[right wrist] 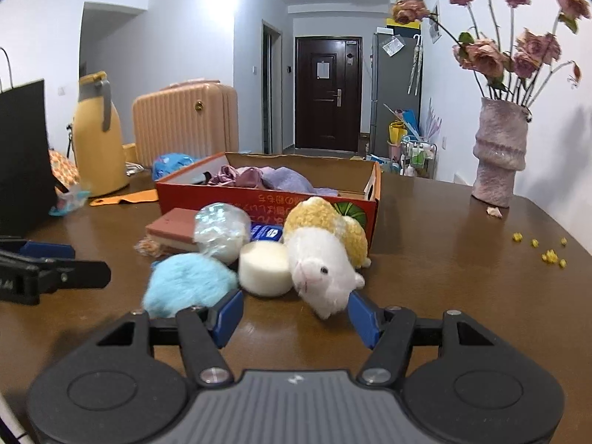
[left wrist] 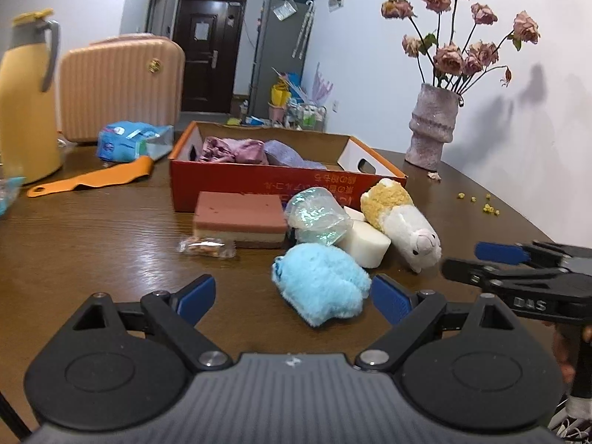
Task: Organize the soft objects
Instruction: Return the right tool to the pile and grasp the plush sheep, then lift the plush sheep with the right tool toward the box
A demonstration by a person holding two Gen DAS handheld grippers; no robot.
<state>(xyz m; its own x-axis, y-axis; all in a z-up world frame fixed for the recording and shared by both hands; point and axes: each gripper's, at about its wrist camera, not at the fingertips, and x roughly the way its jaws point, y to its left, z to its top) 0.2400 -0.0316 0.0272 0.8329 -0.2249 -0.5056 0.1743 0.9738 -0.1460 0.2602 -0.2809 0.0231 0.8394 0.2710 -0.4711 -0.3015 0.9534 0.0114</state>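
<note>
With both jaws apart, left hand-held gripper (left wrist: 294, 298) should straddle the blue puff (left wrist: 320, 283); right hand-held gripper (right wrist: 296, 314), the plush lamb (right wrist: 325, 259), squeezing gently.

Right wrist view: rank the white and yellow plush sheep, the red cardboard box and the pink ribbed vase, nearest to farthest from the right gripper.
1. White and yellow plush sheep, by the right gripper.
2. Red cardboard box, behind the sheep.
3. Pink ribbed vase, far right.
</note>
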